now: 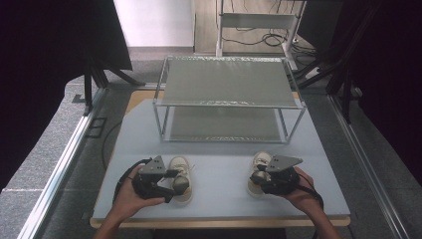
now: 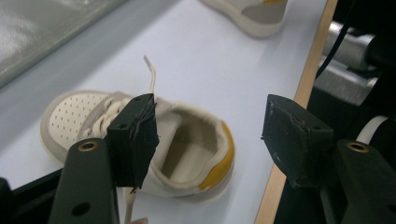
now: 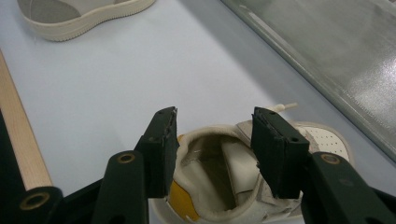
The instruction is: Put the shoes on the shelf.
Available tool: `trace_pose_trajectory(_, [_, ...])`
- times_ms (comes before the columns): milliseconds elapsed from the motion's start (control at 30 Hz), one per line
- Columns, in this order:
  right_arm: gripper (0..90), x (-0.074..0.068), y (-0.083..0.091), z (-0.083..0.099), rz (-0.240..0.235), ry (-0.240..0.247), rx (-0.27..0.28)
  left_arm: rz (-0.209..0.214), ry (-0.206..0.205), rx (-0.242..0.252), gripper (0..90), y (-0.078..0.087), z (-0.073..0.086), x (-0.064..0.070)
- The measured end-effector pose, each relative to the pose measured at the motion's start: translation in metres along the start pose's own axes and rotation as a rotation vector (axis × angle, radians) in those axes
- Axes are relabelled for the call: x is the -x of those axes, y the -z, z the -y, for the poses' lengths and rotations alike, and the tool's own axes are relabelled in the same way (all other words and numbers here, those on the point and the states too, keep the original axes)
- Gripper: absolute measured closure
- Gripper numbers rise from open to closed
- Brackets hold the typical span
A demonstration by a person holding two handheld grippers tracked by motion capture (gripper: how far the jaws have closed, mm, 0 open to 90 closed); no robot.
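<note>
Two small cream sneakers with yellow heels lie on the pale table (image 1: 219,164). The left sneaker (image 1: 180,165) points away from me, and my left gripper (image 1: 171,183) hovers at its heel end. In the left gripper view that sneaker (image 2: 187,154) sits under the wide-open gripper (image 2: 212,126): one jaw is over the laces, the other beyond the heel near the table edge. My right gripper (image 1: 257,178) is at the right sneaker (image 1: 260,159). In the right gripper view, this gripper (image 3: 215,133) stands open, its jaws straddling the collar of the sneaker (image 3: 210,182).
A metal-framed rack with two frosted shelves (image 1: 226,82) stands at the back of the table, just beyond the shoes. The table's wooden front edge (image 2: 299,93) runs close behind both heels. Black curtains and metal rails flank the table.
</note>
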State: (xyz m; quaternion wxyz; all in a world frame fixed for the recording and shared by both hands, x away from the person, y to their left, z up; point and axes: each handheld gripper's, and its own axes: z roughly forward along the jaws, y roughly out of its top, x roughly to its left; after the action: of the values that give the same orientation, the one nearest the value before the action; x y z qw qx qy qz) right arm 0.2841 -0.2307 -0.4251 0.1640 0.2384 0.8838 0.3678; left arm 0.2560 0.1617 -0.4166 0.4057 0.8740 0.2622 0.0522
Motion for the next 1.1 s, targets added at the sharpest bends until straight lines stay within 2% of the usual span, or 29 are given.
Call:
trace_pose_trajectory(133, [51.2, 0.003, 0.001, -0.001, -0.018, -0.015, -0.019, 0.000, -0.011, -0.043, 35.7, -0.005, 0.002, 0.001])
trace_pose_trajectory(200, [51.3, 0.006, 0.001, -0.001, -0.042, -0.033, -0.030, 0.008, -0.021, -0.088, 35.6, -0.011, 0.003, 0.001])
trace_pose_trajectory(400, [51.1, 0.014, -0.001, -0.002, -0.117, -0.067, -0.055, 0.046, -0.025, -0.149, 37.8, -0.022, 0.003, -0.002])
trace_pose_trajectory(433, [50.2, 0.015, -0.003, -0.002, -0.144, -0.064, -0.078, 0.051, -0.024, -0.156, 38.7, -0.024, 0.002, -0.003])
trace_pose_trajectory(500, [49.0, 0.014, -0.008, -0.001, -0.163, -0.037, -0.134, 0.064, -0.030, -0.176, 39.4, -0.027, 0.001, -0.004])
trace_pose_trajectory(567, [49.6, 0.015, -0.010, 0.001, -0.187, -0.049, -0.139, 0.069, -0.026, -0.188, 39.8, -0.027, 0.000, -0.004])
trace_pose_trajectory(767, [54.6, 0.011, -0.024, 0.005, -0.217, -0.024, -0.201, 0.076, -0.016, -0.224, 37.8, -0.025, -0.002, -0.005])
trace_pose_trajectory(967, [60.6, 0.007, -0.032, 0.006, -0.236, 0.001, -0.222, 0.100, 0.003, -0.262, 35.7, -0.022, -0.004, -0.006])
trace_pose_trajectory(1100, [64.5, 0.007, -0.031, 0.006, -0.243, -0.008, -0.223, 0.107, -0.007, -0.282, 33.1, -0.024, -0.005, -0.005])
